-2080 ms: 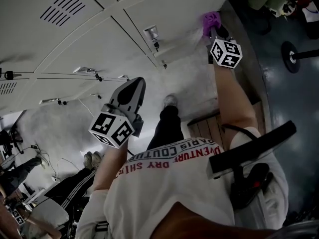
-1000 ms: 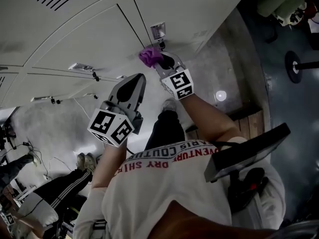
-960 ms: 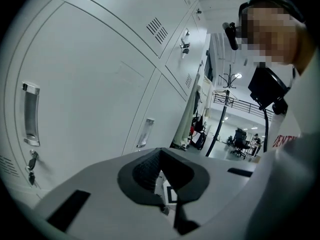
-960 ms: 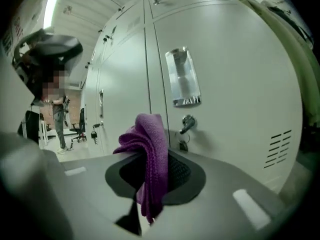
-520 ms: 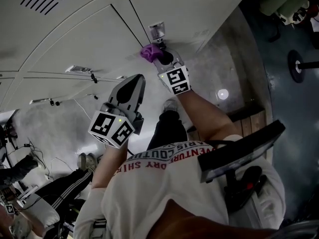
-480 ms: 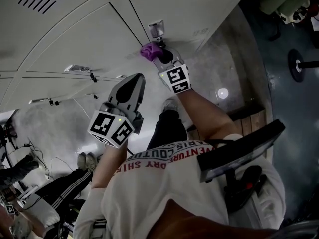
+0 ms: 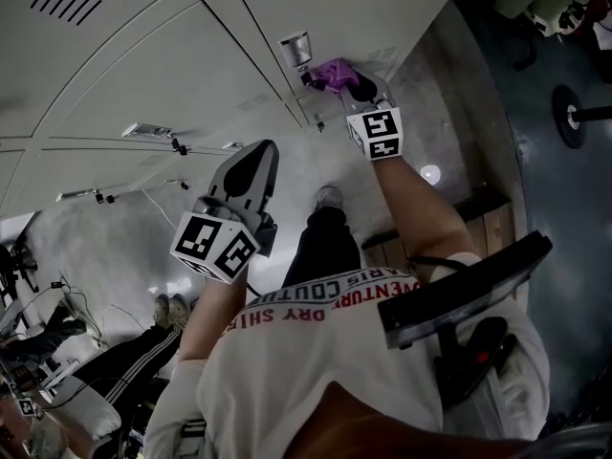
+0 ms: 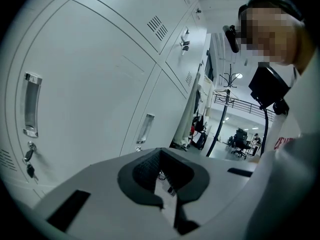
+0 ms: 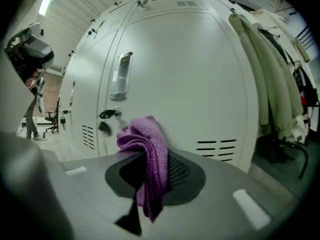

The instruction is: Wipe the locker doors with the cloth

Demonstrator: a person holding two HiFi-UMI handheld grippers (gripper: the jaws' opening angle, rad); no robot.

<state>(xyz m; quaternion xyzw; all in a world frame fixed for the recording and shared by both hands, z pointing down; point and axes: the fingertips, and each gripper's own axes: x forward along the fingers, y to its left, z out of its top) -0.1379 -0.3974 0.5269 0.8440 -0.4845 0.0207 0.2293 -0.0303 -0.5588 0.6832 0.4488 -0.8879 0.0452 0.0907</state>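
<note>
The purple cloth (image 7: 334, 71) is clamped between the jaws of the right gripper (image 7: 356, 86), and its bunched end lies against the white locker door (image 7: 392, 12), just beside the metal handle (image 7: 295, 49). The left gripper (image 7: 251, 175) is held lower, apart from the cloth, with its jaws drawn together on nothing

Nubbly knitted cloth (image 9: 149, 151); smooth, matt painted-metal locker doors (image 9: 200, 84).

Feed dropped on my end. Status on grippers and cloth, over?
Right gripper shut on purple cloth, at locker door. Left gripper shut, empty. Handle and lock close beside cloth.
</note>
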